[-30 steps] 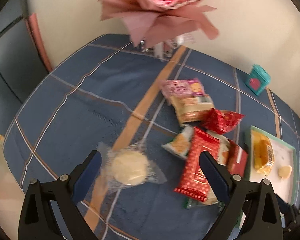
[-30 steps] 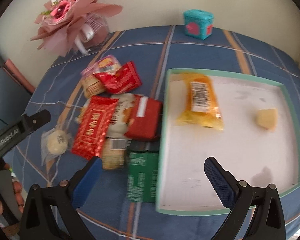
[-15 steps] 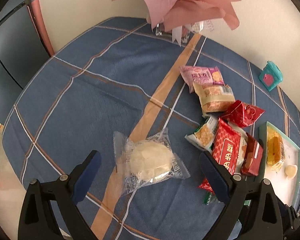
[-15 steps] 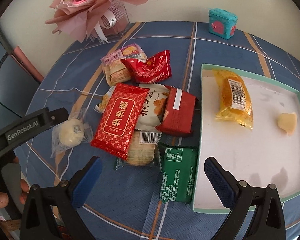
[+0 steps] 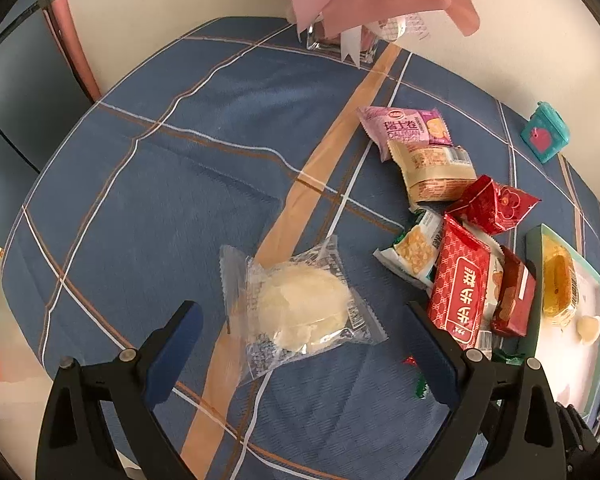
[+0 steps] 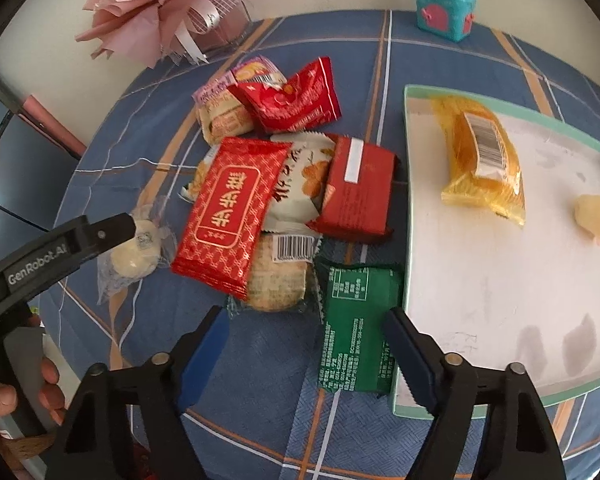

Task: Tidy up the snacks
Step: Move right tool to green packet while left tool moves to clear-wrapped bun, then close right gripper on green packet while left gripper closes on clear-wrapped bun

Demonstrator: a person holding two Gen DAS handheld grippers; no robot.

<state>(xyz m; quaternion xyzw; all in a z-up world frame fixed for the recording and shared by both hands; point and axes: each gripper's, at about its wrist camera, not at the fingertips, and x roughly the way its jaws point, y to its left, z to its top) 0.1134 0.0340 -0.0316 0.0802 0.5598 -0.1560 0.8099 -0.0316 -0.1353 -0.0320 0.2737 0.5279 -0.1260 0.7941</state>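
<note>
Clear-wrapped round cake (image 5: 300, 308) lies on worktop (image 5: 160, 208) w/ left hand-held gripper (image 5: 300, 354) wide around it. Right hand-held gripper (image 6: 306, 354) wide too, over green packet (image 6: 356, 328) beside tray (image 6: 500, 360).

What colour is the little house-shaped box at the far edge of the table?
The box is teal with pink patches, clearest in the right wrist view.

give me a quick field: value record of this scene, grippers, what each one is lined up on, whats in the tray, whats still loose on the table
left gripper: open, lined up on the clear-wrapped round pastry, not gripping
right gripper: open, above the green packet beside the tray
tray: holds the yellow-wrapped cake and a small pale unwrapped piece
loose pile: big red packet, dark red packet, others overlapping
tablecloth: blue plaid
</note>
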